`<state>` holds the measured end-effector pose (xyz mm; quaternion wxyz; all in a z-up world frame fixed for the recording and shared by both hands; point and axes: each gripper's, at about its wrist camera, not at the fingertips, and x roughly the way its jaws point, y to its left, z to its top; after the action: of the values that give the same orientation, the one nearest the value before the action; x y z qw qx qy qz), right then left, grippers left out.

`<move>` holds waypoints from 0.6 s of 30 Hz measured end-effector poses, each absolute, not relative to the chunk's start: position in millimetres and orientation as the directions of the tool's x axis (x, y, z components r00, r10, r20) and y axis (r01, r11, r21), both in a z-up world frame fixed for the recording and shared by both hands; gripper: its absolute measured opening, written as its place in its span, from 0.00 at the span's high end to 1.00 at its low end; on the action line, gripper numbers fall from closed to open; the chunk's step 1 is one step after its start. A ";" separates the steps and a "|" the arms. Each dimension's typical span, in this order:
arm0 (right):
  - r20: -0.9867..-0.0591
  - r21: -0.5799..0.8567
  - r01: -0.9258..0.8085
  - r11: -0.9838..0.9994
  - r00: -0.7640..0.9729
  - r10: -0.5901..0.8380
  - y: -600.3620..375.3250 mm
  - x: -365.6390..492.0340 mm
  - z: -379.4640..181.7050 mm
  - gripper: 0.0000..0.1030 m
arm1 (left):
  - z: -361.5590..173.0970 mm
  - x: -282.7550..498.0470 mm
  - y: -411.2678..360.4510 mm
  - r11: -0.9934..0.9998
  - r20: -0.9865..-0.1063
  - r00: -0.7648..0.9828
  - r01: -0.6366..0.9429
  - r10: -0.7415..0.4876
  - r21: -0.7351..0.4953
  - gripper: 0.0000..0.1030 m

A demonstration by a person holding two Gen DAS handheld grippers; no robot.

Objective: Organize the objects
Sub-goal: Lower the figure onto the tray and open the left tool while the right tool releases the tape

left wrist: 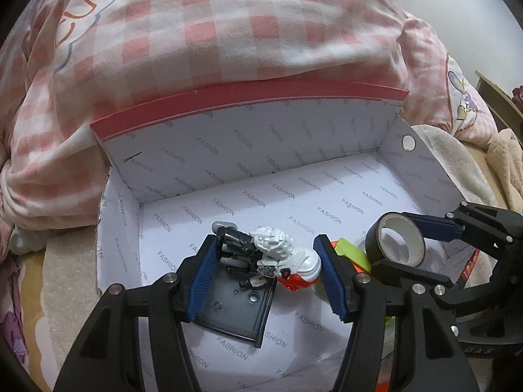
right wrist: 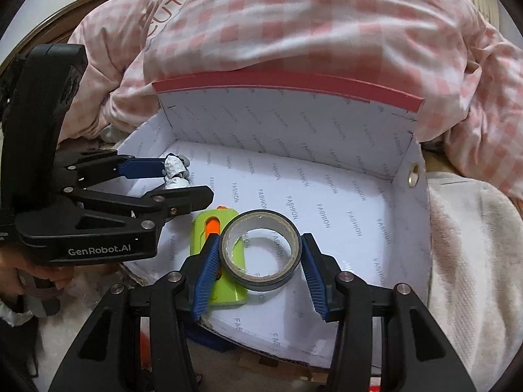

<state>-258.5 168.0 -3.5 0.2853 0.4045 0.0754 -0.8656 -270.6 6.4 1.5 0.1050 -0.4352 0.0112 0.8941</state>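
Note:
A white "FASHION" printed box with a red rim point(left wrist: 248, 98) lies open on the bed; it also shows in the right wrist view point(right wrist: 287, 85). My left gripper point(left wrist: 268, 271) is open inside it, its blue pads on either side of a black, white and red toy robot figure point(left wrist: 268, 251) on a dark base plate point(left wrist: 238, 307). My right gripper point(right wrist: 260, 263) is open around a roll of dark tape point(right wrist: 261, 248), which lies partly on a lime green utility knife with an orange slider point(right wrist: 209, 241). The tape point(left wrist: 397, 238) and the knife point(left wrist: 354, 254) also show in the left wrist view.
A pink and white checked duvet point(left wrist: 228, 26) bulges behind the box. A cream fleece blanket point(right wrist: 467, 261) lies to the right of the box. A metal eyelet point(right wrist: 414, 173) sits in the box's right wall. The box floor to the right and back is bare.

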 end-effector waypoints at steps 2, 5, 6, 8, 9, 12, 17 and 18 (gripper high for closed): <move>-0.746 0.118 0.551 -0.826 -0.500 -0.440 169.5 -260.5 -5.0 0.52 | -0.5 -272.5 7.5 -0.977 -0.788 -0.587 -0.195 0.184 -0.083 0.42; -0.744 0.133 0.559 -0.819 -0.489 -0.455 169.2 -260.6 -5.7 0.52 | -0.4 -272.8 6.7 -0.977 -0.788 -0.586 -0.191 0.190 -0.093 0.42; -0.743 0.147 0.564 -0.813 -0.479 -0.467 169.0 -261.1 -5.9 0.52 | -0.4 -272.6 6.0 -0.977 -0.788 -0.585 -0.188 0.191 -0.097 0.42; -0.741 0.177 0.572 -0.801 -0.458 -0.490 168.4 -262.2 -7.6 0.52 | -0.9 -272.8 4.9 -0.977 -0.788 -0.583 -0.183 0.196 -0.108 0.39; -0.741 0.178 0.576 -0.798 -0.456 -0.494 167.4 -262.3 -7.7 0.52 | -1.2 -273.4 4.2 -0.977 -0.788 -0.583 -0.179 0.197 -0.112 0.38; -0.741 0.179 0.574 -0.799 -0.455 -0.494 166.1 -262.3 -7.6 0.52 | -0.5 -274.4 0.7 -0.976 -0.786 -0.580 -0.170 0.213 -0.139 0.34; -0.743 0.181 0.572 -0.800 -0.453 -0.492 163.8 -261.6 -7.1 0.51 | 1.3 -274.6 0.7 -0.976 -0.785 -0.581 -0.168 0.213 -0.140 0.33; -0.744 0.182 0.571 -0.801 -0.452 -0.492 163.1 -261.1 -6.8 0.51 | 1.8 -274.4 0.8 -0.976 -0.786 -0.581 -0.169 0.212 -0.138 0.33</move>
<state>-261.1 163.1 -6.8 0.3122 0.4200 0.0472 -0.8508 -274.4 0.8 1.8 0.1071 -0.4448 -0.0239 0.8889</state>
